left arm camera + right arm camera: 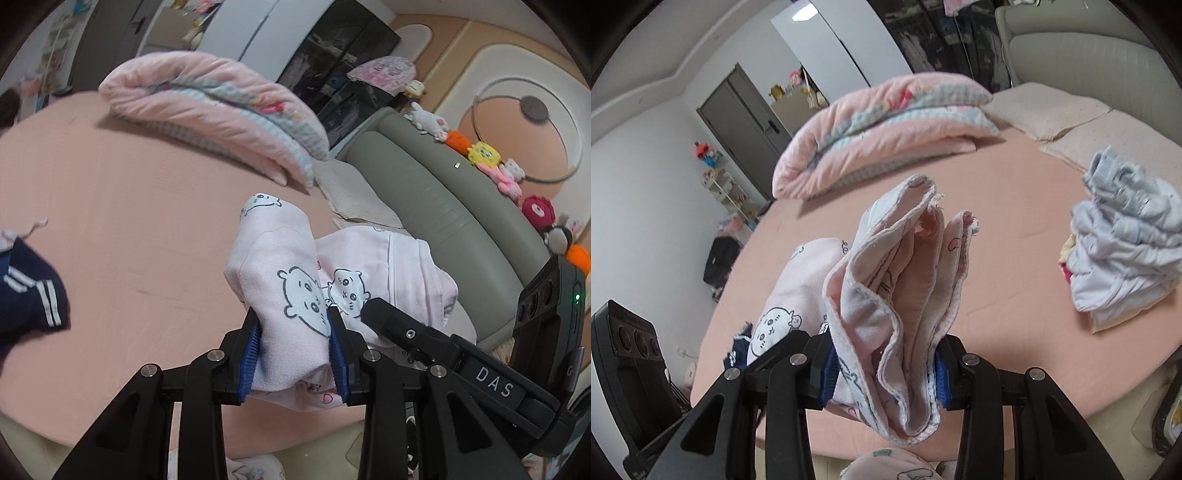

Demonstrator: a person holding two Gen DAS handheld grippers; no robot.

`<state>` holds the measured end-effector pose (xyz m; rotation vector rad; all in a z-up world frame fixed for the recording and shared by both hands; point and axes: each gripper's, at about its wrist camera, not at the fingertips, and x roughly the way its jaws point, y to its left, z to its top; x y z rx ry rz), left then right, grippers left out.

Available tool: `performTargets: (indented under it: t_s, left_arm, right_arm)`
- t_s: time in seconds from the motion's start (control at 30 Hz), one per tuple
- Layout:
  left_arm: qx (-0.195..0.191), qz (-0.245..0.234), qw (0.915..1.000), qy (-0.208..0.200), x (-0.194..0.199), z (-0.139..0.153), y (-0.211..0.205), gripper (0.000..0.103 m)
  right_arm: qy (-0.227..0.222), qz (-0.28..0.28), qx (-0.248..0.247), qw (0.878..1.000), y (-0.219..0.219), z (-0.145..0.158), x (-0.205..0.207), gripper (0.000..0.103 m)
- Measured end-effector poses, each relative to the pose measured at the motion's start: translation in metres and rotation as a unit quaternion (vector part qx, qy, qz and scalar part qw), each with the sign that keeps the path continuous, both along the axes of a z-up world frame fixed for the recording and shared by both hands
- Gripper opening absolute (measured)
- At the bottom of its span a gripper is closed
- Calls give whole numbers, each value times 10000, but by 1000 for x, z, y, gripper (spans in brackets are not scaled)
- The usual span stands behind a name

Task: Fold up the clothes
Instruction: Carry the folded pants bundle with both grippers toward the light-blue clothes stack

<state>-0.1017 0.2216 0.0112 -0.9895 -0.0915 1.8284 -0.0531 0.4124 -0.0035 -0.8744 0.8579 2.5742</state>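
Observation:
A folded pale pink garment with cartoon animal prints (280, 280) hangs above the pink bed (129, 221), held at both ends. My left gripper (293, 354) is shut on one bunched end, its blue pads pressing the cloth from both sides. My right gripper (884, 373) is shut on the other end, where several stacked layers and hems of the pink garment (901, 280) stand up between the pads. The right gripper's black finger (391, 321) shows in the left wrist view, close beside the left one. The garment's lower part sags below both grippers.
A folded pink quilt (221, 110) lies at the far side of the bed. A navy garment with white stripes (26, 291) sits at the left, a crumpled pale blue pile (1126, 251) at the right. A grey headboard (424, 192) carries plush toys. Pillows (1045, 107) lie beside it.

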Motion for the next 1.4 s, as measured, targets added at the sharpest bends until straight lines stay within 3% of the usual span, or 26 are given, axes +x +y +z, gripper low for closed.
performTargets:
  t_s: [0.33, 0.6, 1.4]
  left_arm:
    - [245, -414, 9988, 115, 13, 38, 47, 31]
    - [284, -764, 9962, 303, 34, 55, 93, 31]
    - [252, -1886, 9817, 119, 100, 55, 237, 31]
  right_arm:
    - [390, -308, 206, 9986, 38, 35, 30, 40]
    - [458, -553, 395, 9966, 72, 56, 54, 40]
    - [277, -1348, 553, 9889, 193, 71, 121, 40]
